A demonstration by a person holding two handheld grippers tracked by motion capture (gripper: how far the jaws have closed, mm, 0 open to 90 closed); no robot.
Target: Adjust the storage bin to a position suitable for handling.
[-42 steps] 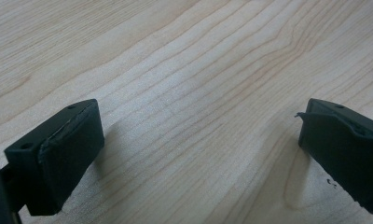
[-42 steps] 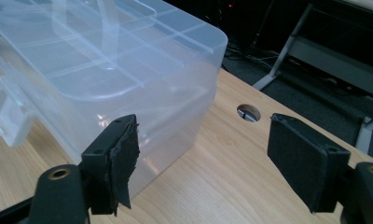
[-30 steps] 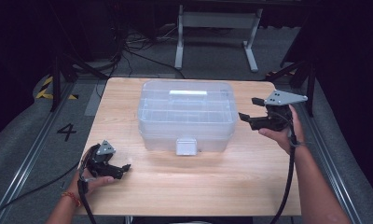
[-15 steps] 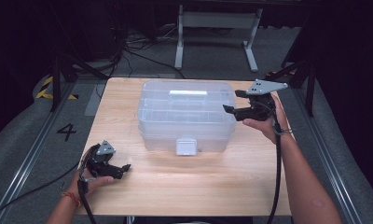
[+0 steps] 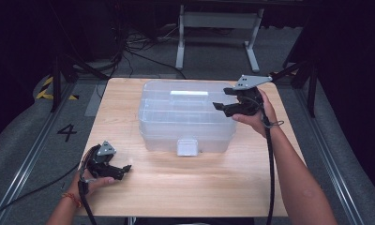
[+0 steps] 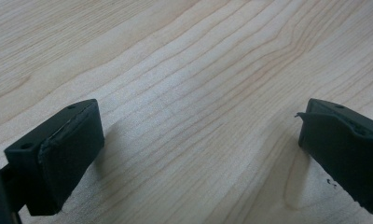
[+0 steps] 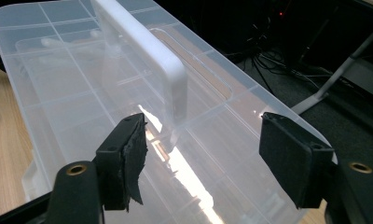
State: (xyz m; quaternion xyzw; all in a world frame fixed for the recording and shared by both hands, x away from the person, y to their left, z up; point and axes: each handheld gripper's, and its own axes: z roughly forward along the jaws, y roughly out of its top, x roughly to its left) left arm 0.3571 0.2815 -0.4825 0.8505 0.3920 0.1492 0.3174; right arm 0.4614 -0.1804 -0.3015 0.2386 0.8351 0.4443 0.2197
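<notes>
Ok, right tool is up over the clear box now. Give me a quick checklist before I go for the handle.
1. Right tool open: ok, jaws spread wide.
2. Right tool over the box lid, near the white handle: ok.
3. Handle between the jaws: not ok, it lies ahead of them.
4. Left tool open, holding nothing, low over the bare table: ok.
5. Front latch fastened: cannot tell.
6. Box contents: cannot tell through the cloudy plastic.
</notes>
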